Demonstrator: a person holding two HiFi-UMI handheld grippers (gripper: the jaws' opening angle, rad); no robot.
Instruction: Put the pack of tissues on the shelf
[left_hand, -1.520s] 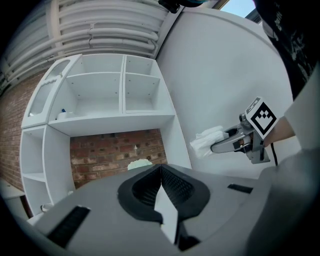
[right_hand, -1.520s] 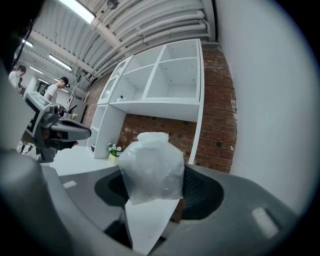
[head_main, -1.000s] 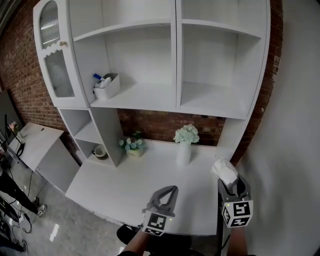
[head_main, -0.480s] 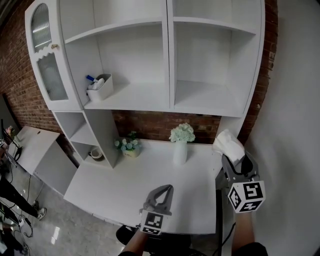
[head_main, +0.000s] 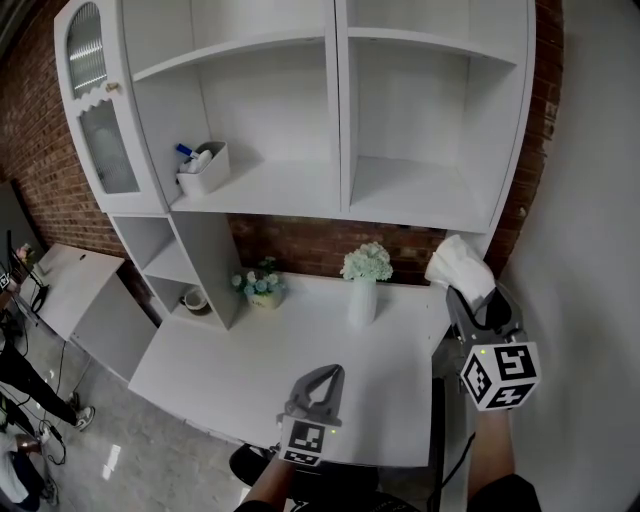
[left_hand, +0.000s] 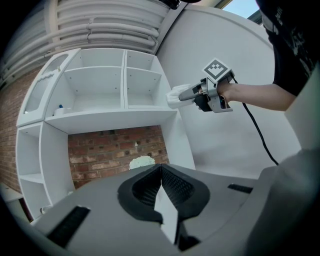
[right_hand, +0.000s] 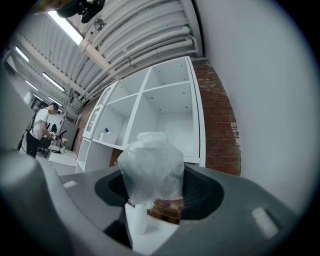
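The pack of tissues (head_main: 458, 266), white in clear wrap, sticks out of my right gripper (head_main: 470, 292), which is shut on it at the right side of the desk, just below the shelf's lower right compartment (head_main: 415, 190). The same pack (right_hand: 151, 167) fills the middle of the right gripper view, with the white shelf unit (right_hand: 150, 120) beyond it. In the left gripper view the pack (left_hand: 176, 95) and right gripper (left_hand: 187, 94) hang beside the shelf unit (left_hand: 100, 90). My left gripper (head_main: 322, 378) stays low over the desk's front edge, shut and empty.
A white vase of pale flowers (head_main: 365, 285) stands on the white desk (head_main: 250, 370) under the shelf. A small flower pot (head_main: 262, 288) and a cup (head_main: 197, 300) sit at the left. A white bin (head_main: 203, 168) occupies the lower left compartment. A white wall (head_main: 590, 200) borders the right.
My right gripper has risen with the pack of tissues, from near the desk's right front corner up toward the shelf's lower right compartment. The left gripper has barely moved.
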